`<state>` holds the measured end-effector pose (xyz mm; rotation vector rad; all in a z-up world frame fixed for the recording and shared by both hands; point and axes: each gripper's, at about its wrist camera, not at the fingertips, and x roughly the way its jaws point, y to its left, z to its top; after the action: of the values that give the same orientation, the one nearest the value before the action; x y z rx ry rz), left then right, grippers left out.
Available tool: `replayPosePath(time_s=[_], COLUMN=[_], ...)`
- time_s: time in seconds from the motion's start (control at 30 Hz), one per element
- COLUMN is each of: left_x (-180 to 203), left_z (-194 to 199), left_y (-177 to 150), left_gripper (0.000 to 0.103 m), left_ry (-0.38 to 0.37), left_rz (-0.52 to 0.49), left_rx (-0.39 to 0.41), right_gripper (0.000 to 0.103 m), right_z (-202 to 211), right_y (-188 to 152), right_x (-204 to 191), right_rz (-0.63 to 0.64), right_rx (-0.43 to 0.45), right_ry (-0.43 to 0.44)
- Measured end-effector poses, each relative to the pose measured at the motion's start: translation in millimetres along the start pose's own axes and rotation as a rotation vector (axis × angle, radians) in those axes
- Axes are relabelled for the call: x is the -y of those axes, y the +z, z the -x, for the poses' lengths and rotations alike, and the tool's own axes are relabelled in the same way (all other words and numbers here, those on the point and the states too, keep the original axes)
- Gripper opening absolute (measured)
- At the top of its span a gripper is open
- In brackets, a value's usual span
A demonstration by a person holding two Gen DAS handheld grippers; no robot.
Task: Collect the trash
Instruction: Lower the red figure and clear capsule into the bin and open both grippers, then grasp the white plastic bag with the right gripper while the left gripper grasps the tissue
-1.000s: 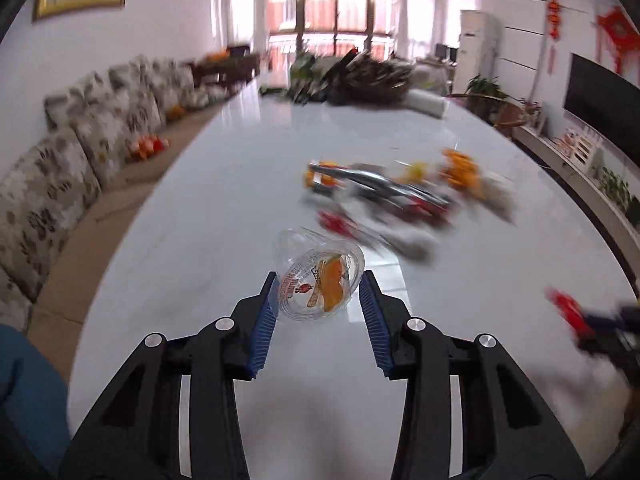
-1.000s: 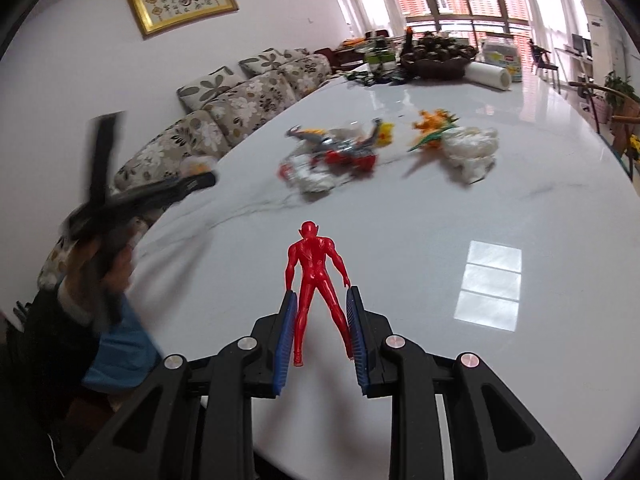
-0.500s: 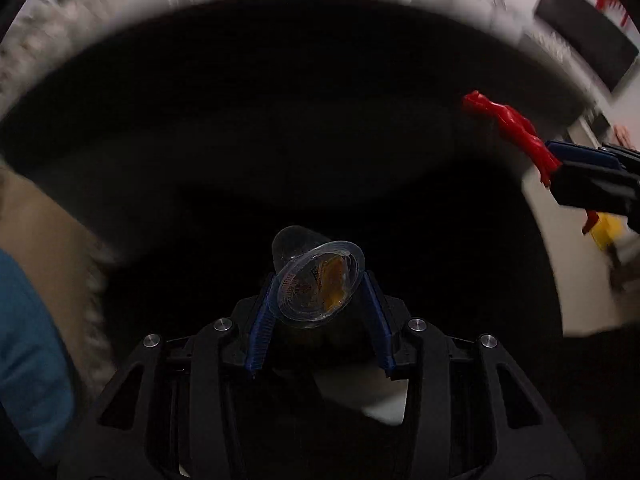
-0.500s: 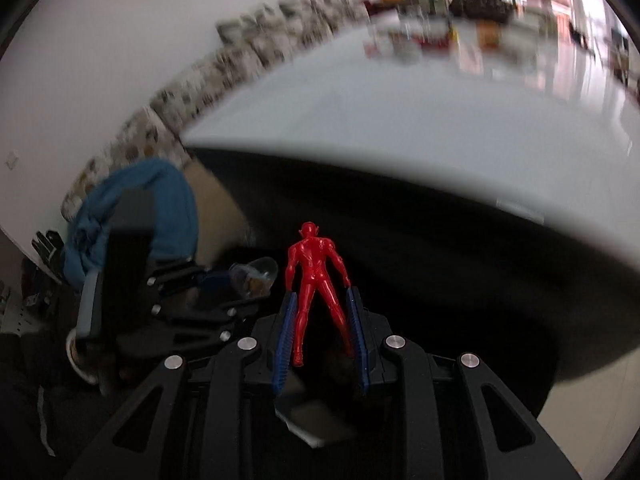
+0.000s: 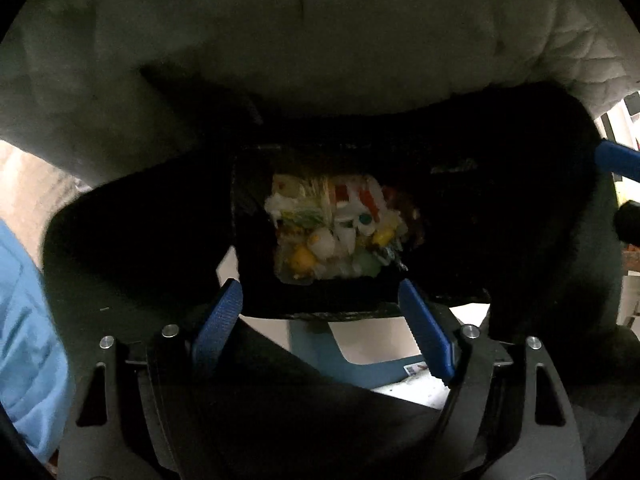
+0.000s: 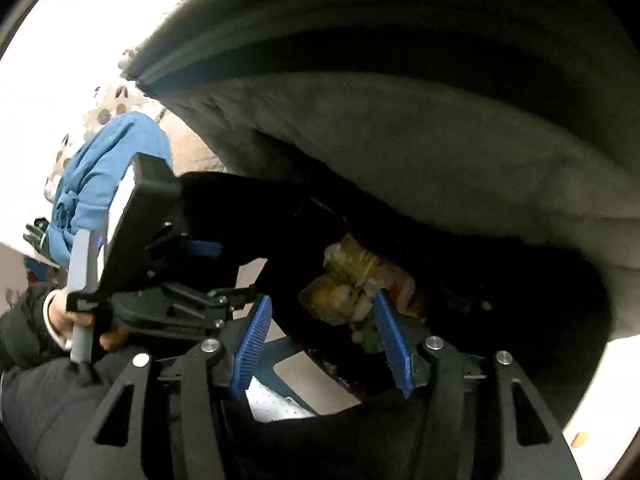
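Both fisheye views dim and underexposed, centres nearly black; blown-out daylight at edges; strong barrel distortion.

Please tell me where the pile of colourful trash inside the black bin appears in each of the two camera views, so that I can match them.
Left wrist view: the trash pile lies at the centre, just above and between the blue pads of the left gripper.
Right wrist view: it lies right of centre, beside the right pad of the right gripper.
Shared landmark: the black bin around the pile.
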<state>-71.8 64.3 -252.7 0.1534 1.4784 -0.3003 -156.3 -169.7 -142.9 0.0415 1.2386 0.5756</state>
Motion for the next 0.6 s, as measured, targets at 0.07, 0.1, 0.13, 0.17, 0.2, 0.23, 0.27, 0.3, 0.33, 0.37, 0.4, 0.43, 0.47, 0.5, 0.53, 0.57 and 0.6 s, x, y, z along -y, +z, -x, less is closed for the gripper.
replayPosePath(time_s=[0.07, 0.1, 0.13, 0.17, 0.2, 0.23, 0.27, 0.3, 0.33, 0.37, 0.4, 0.43, 0.47, 0.5, 0.53, 0.57, 0.6], left_x=[-3.5, -3.4, -4.2, -4.3, -4.8, -5.3, -5.3, -5.1, -3.8, -2.0, 0.4, 2.7, 4.3, 4.5, 4.8, 4.5, 4.1], left_z=[36.1, 53.0, 84.1, 111.2, 137.1, 168.7, 203.4, 227.6, 243.5, 262.3, 274.2, 279.4, 282.1, 281.8, 278.2, 273.4, 266.1], left_y=[-4.4, -5.8, -7.7, -8.2, -6.6, -1.8, 8.0, 17.3, 25.7, 40.3, 57.7, 72.1, 86.6, 107.1, 122.7, 135.3, 149.7], left_gripper=[0.079, 0.079, 0.079, 0.079, 0.079, 0.079, 0.083, 0.085, 0.090, 0.090, 0.090, 0.090, 0.090, 0.090, 0.090, 0.090, 0.090], left_ry=[-0.026, -0.040, -0.059, -0.074, -0.084, -0.079, -0.053, -0.020, 0.009, 0.061, 0.124, 0.165, 0.190, 0.203, 0.201, 0.187, 0.152], left_rz=[-0.002, -0.001, -0.003, -0.008, -0.014, -0.021, -0.021, -0.007, 0.006, 0.028, 0.059, 0.084, 0.107, 0.139, 0.165, 0.184, 0.199], left_rx=[0.063, 0.091, 0.151, 0.208, 0.270, 0.351, 0.453, 0.537, 0.603, 0.690, 0.748, 0.780, 0.807, 0.825, 0.815, 0.799, 0.776], right_gripper=[0.054, 0.054, 0.054, 0.058, 0.065, 0.068, 0.069, 0.071, 0.072, 0.075, 0.075, 0.075, 0.075, 0.075, 0.075, 0.074, 0.074], right_z=[40.0, 59.5, 84.0, 101.2, 123.8, 142.8, 153.7, 163.7, 169.0, 170.9, 168.2, 163.6, 155.0, 146.2, 134.5, 126.9, 117.8], right_y=[2.9, 8.1, 17.4, 26.1, 41.3, 59.4, 75.7, 98.6, 122.5, 145.6, 162.5, 183.3, 208.3, 225.9, 249.7, 264.8, 277.9], right_x=[-13.0, -15.9, -17.6, -18.8, -16.4, -11.2, -5.0, 5.1, 17.6, 30.6, 40.4, 53.1, 69.6, 82.9, 100.8, 115.4, 124.0], right_rz=[0.039, 0.054, 0.074, 0.087, 0.101, 0.111, 0.114, 0.111, 0.099, 0.086, 0.079, 0.074, 0.060, 0.051, 0.044, 0.037, 0.040], right_rx=[0.063, 0.099, 0.151, 0.196, 0.261, 0.324, 0.369, 0.419, 0.460, 0.491, 0.504, 0.508, 0.495, 0.482, 0.460, 0.439, 0.421], right_ry=[0.023, 0.034, 0.038, 0.026, -0.012, -0.062, -0.106, -0.168, -0.229, -0.278, -0.312, -0.350, -0.380, -0.395, -0.410, -0.420, -0.432])
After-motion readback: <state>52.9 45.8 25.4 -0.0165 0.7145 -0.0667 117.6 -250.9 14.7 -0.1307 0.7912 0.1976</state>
